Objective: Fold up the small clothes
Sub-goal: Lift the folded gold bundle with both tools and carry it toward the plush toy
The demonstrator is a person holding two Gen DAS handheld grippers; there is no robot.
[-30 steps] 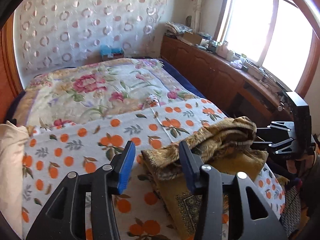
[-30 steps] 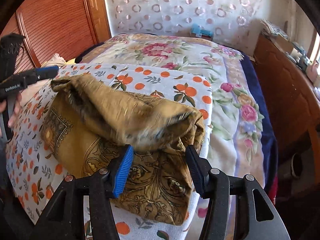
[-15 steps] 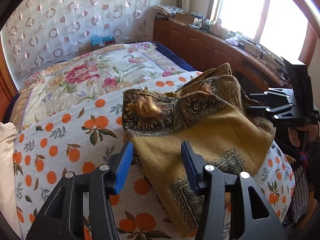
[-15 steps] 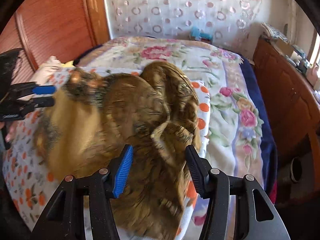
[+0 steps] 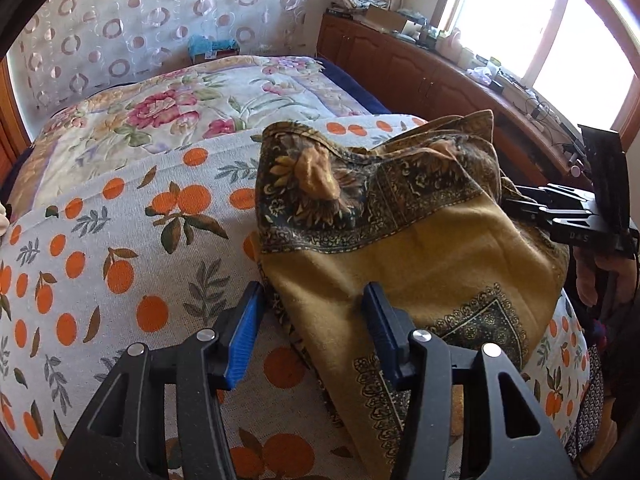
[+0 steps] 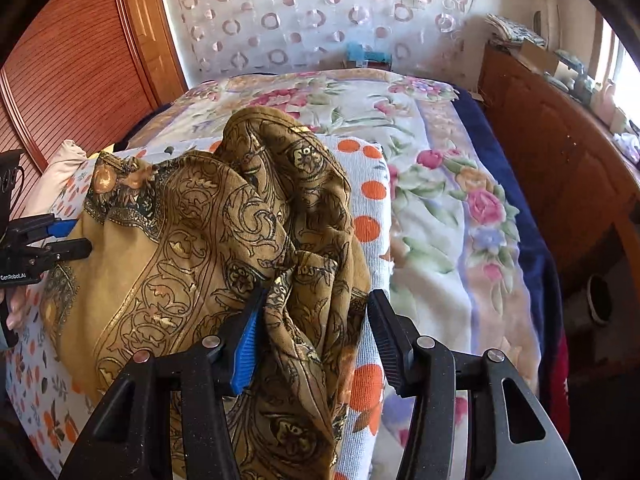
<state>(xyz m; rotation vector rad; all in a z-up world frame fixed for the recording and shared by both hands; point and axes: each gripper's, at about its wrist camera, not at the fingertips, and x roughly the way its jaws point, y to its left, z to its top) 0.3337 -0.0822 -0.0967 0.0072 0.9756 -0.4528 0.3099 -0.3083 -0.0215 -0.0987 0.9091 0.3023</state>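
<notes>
A mustard-gold scarf [image 5: 424, 256] with a dark ornate border lies rumpled on the orange-print sheet [image 5: 120, 240]. In the left wrist view my left gripper [image 5: 312, 300] hovers open over the scarf's near left edge, and its pads do not press the cloth. My right gripper [image 5: 560, 216] shows at the scarf's right side there. In the right wrist view my right gripper [image 6: 318, 304] has a bunched fold of the scarf [image 6: 248, 216] between its jaws. Those jaws are closing, but a gap remains at the right pad. My left gripper [image 6: 60, 240] shows at the far left.
A floral blanket [image 5: 180, 112] covers the bed beyond the sheet. A wooden cabinet [image 5: 408, 72] cluttered on top runs under the window on the right. A slatted wooden panel [image 6: 68, 80] and a cream cloth [image 6: 60, 176] stand on the left. A blue box [image 6: 366, 54] sits by the curtain.
The scarf's rolled fold has been thrown over and now lies spread, with a rumpled heap at its far side. My left gripper has sunk toward the scarf's near edge.
</notes>
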